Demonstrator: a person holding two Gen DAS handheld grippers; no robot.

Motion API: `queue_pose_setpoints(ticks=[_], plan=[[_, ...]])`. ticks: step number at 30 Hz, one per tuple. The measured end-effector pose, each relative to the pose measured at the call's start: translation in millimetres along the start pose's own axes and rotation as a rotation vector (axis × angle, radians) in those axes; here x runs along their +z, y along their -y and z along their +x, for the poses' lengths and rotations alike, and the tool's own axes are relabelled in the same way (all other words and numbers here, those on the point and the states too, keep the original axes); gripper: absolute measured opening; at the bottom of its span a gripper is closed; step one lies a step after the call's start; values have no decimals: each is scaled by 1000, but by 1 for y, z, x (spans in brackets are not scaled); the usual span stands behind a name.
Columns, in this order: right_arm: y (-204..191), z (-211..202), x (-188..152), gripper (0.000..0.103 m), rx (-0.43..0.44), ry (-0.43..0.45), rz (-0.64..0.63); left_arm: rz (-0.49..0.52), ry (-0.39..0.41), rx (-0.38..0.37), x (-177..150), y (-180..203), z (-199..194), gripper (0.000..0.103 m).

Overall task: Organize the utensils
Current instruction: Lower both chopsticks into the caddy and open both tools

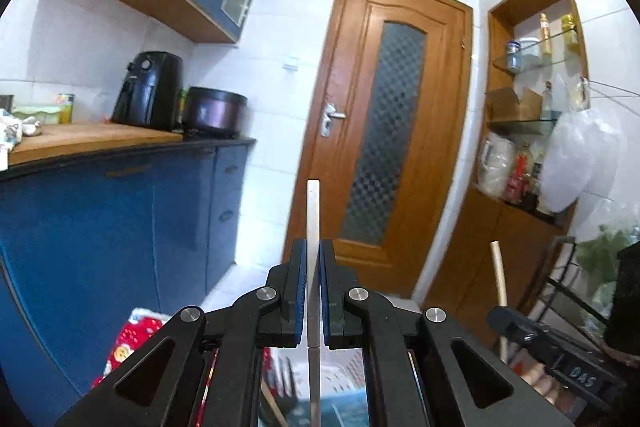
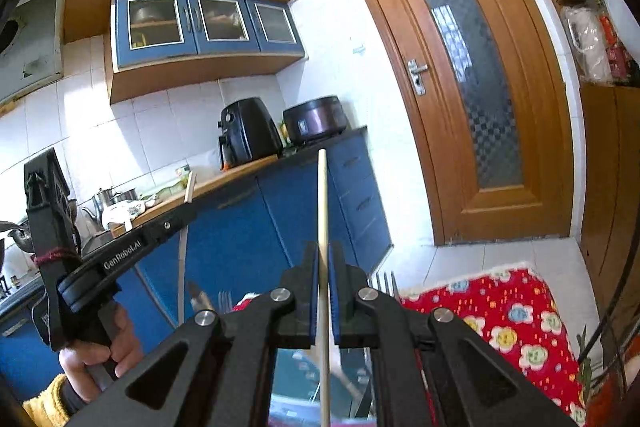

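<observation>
My left gripper [image 1: 313, 255] is shut on a pale, flat chopstick [image 1: 313, 211] that stands upright between its blue pads, its end well above the fingertips. My right gripper [image 2: 322, 259] is shut on a thin wooden chopstick [image 2: 322, 195], also upright. Each gripper shows in the other's view: the right one with its chopstick [image 1: 498, 275] at the lower right, the left one [image 2: 176, 219] at the left with its chopstick [image 2: 189, 187]. Forks [image 2: 385, 283] and a knife tip [image 2: 198, 297] poke up below the right gripper. A pale perforated utensil basket [image 1: 344, 371] lies under the left gripper.
Blue kitchen cabinets [image 1: 120, 219] with a wooden counter [image 1: 80, 139] run along the left, holding a black air fryer [image 1: 150, 91] and a dark cooker [image 1: 216, 113]. A wooden door [image 1: 388, 131] stands ahead. A red flowered cloth [image 2: 500, 323] lies below right.
</observation>
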State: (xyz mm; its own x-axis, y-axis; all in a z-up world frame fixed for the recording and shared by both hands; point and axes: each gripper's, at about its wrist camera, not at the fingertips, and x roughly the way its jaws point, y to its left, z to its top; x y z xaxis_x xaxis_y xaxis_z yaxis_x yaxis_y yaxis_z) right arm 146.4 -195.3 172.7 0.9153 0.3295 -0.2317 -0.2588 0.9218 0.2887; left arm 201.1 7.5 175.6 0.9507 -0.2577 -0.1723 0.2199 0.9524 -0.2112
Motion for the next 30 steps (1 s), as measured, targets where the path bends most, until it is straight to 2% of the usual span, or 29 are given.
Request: queue_pose_setpoints(ticks=[5, 8, 15, 27, 30], plan=[[-4, 14, -3, 6, -19, 77, -45, 5, 49, 49, -8, -6, 10, 6], [-8, 22, -6, 6, -44, 113, -86, -7, 67, 51, -14, -10, 14, 6], [-9, 36, -19, 6, -82, 145, -142, 7, 86, 65, -30, -6, 22, 6], [-4, 41, -30, 8, -87, 115, -148, 48, 76, 92, -54, 1, 25, 6], [-2, 37, -28, 19, -78, 108, -131, 48, 62, 87, -54, 1, 25, 7]])
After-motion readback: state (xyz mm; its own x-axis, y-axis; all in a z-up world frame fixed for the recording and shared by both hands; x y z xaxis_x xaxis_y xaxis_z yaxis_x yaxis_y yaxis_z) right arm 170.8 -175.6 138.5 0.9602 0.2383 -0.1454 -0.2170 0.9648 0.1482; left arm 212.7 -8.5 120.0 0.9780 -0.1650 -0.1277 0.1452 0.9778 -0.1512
